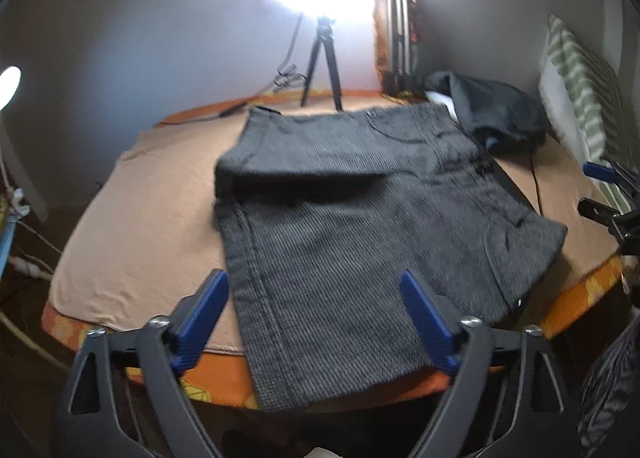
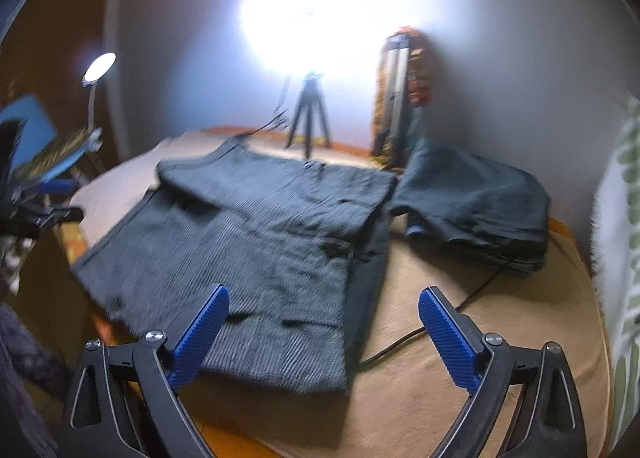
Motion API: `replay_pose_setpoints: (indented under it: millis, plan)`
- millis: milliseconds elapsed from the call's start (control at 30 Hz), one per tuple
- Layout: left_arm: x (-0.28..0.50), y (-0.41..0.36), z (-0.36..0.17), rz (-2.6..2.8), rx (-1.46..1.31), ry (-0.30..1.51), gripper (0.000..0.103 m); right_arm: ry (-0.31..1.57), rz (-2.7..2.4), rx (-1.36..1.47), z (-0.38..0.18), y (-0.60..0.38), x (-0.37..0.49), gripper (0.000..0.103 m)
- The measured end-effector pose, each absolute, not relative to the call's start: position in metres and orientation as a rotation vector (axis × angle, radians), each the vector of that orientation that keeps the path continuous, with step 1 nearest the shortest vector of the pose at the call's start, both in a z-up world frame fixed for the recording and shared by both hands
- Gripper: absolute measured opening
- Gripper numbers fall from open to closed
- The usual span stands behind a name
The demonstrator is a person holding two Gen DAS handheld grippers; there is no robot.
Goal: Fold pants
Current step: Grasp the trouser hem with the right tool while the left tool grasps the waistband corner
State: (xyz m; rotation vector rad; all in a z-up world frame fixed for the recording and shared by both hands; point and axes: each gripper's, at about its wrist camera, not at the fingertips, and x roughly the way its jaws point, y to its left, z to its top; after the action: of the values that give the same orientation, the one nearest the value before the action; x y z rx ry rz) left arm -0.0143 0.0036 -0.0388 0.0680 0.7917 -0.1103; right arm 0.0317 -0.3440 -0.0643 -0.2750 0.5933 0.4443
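Two blue fingers of the left gripper [image 1: 314,286] stand spread apart, empty, above the grey pants [image 1: 360,214], which lie folded on the tan bed cover [image 1: 140,218]. Right wrist view: right gripper [image 2: 324,302] released, holding nothing, over the pants [image 2: 248,234]; dark folded clothes [image 2: 476,210] lie beside them.

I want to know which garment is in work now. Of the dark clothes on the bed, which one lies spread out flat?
The grey ribbed pants lie spread out; the black pile beside them is already folded.
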Motion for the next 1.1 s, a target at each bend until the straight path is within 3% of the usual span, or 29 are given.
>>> replay_pose_setpoints:
  millis: [133,300,600,667,733,900,1100]
  plan:
    - [-0.019,0.002,-0.048,-0.159,0.102,0.828,0.074,0.635,0.553,-0.393,-0.080,-0.327,0.022,0.080]
    - [-0.028,0.008,-0.059,-0.205,0.148,0.882,0.069,0.673,0.642,-0.530,-0.098,-0.314,0.012,0.075]
    - [-0.036,0.014,-0.073,-0.276,0.166,0.964,0.068,0.696,0.636,-0.753,-0.126,-0.302,0.014,0.067]
    - [-0.036,0.010,-0.074,-0.295,0.177,0.968,0.068,0.701,0.627,-0.775,-0.129,-0.301,0.015,0.062]
    - [-0.038,0.002,-0.076,-0.319,0.205,0.970,0.068,0.722,0.628,-0.782,-0.132,-0.301,0.018,0.047]
    - [-0.040,-0.011,-0.080,-0.357,0.296,0.970,0.068,0.725,0.658,-0.769,-0.129,-0.296,0.020,0.025]
    - [-0.038,-0.021,-0.089,-0.358,0.390,0.961,0.068,0.684,0.619,-0.665,-0.106,-0.298,0.030,0.013]
